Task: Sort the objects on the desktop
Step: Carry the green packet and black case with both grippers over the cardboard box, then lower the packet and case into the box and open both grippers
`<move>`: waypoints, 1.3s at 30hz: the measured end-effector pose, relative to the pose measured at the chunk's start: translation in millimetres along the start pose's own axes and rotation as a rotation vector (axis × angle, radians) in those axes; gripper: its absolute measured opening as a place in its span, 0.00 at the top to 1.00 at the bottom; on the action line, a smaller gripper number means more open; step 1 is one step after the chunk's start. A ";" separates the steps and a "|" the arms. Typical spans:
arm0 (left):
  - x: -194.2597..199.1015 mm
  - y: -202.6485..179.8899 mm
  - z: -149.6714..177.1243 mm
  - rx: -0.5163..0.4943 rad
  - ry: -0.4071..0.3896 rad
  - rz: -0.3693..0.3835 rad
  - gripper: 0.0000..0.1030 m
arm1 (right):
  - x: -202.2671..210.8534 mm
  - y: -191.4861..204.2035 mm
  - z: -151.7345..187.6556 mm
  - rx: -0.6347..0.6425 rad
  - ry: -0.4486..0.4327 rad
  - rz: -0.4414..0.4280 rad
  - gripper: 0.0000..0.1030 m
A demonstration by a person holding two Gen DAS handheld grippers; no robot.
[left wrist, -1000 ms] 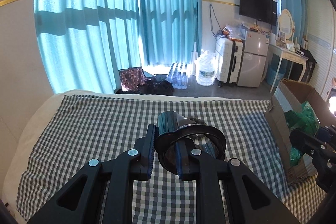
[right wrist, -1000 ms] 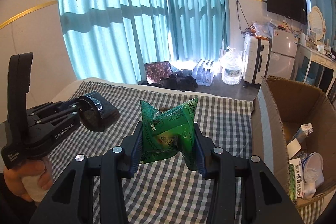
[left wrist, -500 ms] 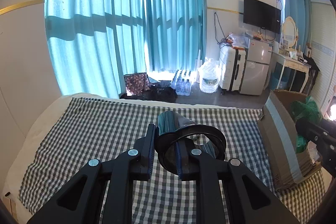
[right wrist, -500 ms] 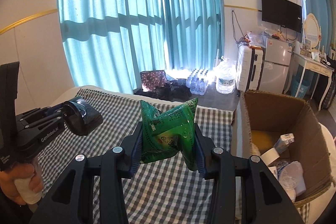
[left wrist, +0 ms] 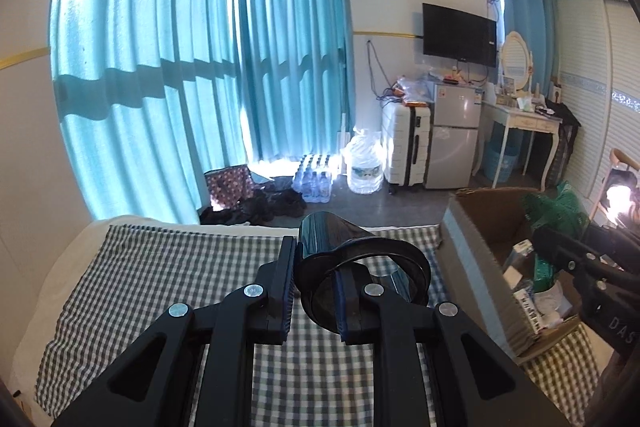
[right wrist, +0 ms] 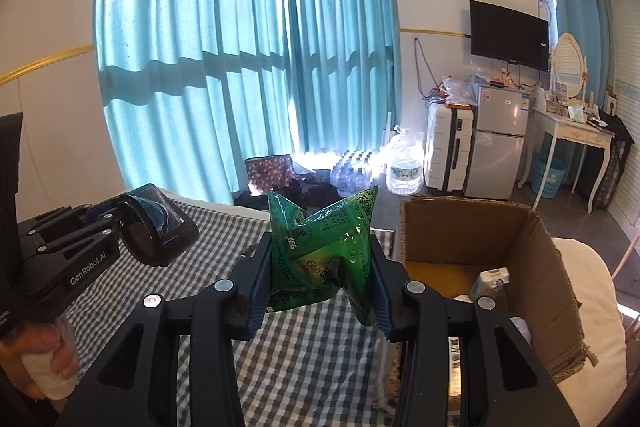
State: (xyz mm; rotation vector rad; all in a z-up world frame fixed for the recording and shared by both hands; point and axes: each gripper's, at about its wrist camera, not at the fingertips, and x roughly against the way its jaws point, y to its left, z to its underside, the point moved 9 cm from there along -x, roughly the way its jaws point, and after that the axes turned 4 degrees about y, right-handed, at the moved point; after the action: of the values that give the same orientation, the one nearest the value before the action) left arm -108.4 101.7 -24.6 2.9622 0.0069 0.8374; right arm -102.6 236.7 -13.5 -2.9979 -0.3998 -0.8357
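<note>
A bed covered with a checked cloth (left wrist: pixel 160 267) fills the lower part of both wrist views, with teal curtains (right wrist: pixel 240 47) behind it. At the right edge of the cloth stands an open cardboard box (right wrist: pixel 532 247) with small cartons and packets lying inside. The right gripper (right wrist: pixel 320 271) is clamped on a crumpled green snack bag (right wrist: pixel 320 247), squeezed between its two fingers and held in the air just left of the box's near corner. The left gripper (left wrist: pixel 316 291) is closed on the wall of a dark glossy cup (left wrist: pixel 352 267), one finger outside and one inside the rim; the cup is tilted, above the cloth, left of the box.
</note>
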 end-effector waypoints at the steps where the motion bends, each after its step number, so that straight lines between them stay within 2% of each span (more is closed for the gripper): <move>1: 1.0 -7.6 -1.7 -0.009 -0.001 0.007 0.84 | 2.3 -4.5 -0.1 -0.001 -0.001 0.009 0.59; 10: -1.7 -60.5 -19.7 -0.059 -0.011 0.051 0.84 | 29.8 -64.2 -2.3 -0.062 -0.040 0.068 0.59; 16: 1.5 -89.8 -25.8 -0.078 -0.027 0.082 0.84 | 34.8 -99.8 6.2 -0.043 -0.009 0.139 0.59; 19: 2.0 -100.0 -28.5 -0.064 -0.032 0.101 0.84 | 36.9 -114.8 10.4 -0.068 -0.006 0.135 0.59; 31: -4.2 -147.9 -30.7 -0.085 -0.025 0.159 0.84 | 58.1 -132.2 6.0 -0.088 -0.056 0.147 0.59; 39: -18.0 -190.9 -30.4 -0.120 -0.010 0.211 0.84 | 52.8 -164.4 17.7 -0.110 -0.032 0.217 0.58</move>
State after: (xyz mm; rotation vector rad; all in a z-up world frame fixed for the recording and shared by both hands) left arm -137.1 293.6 -20.0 2.8883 -0.3491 0.8131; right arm -90.3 409.8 -12.4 -3.0827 -0.0263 -0.8157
